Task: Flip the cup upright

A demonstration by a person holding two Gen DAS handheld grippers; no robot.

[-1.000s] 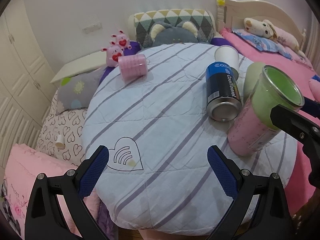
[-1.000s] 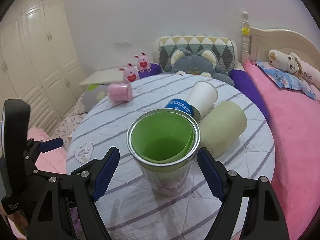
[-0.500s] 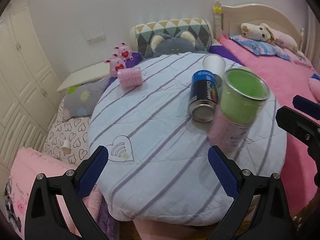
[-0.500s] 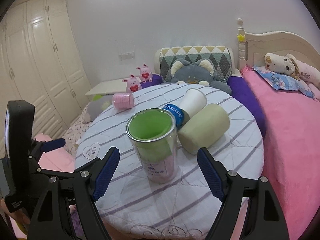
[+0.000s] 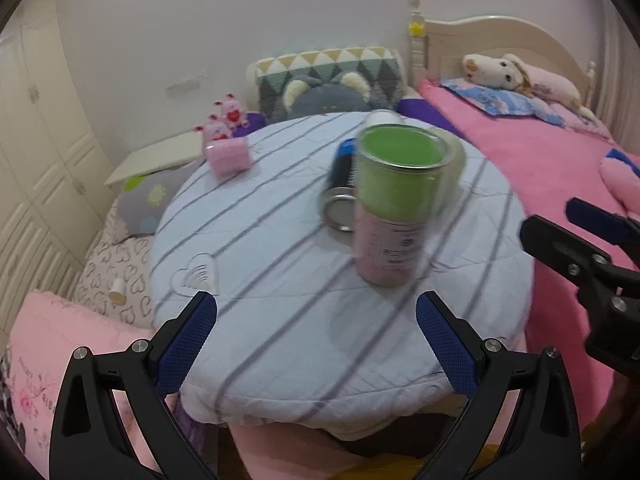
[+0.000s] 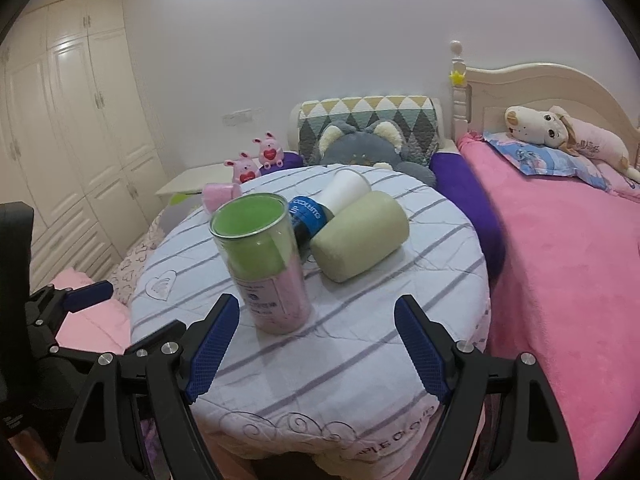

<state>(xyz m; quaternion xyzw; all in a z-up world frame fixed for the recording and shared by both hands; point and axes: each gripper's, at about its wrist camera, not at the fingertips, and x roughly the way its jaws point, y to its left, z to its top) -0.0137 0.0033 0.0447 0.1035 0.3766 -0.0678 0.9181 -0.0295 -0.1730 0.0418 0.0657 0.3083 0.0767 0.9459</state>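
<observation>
Cup (image 6: 262, 260) stands upright on the striped surface (image 6: 420, 280), green inside, mouth up. Right tongs (image 6: 316, 340) hang spread just short of it, gripping nothing. 3 other containers lie on their sides behind it.

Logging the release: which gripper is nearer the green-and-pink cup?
Probably right. The right gripper faces the upright green-and-pink cup just ahead of its open fingers; the left gripper sits farther back, open.

striped round table (image 6: 400, 320), upright cup (image 6: 266, 264), toppled cups (image 6: 360, 236)
</observation>
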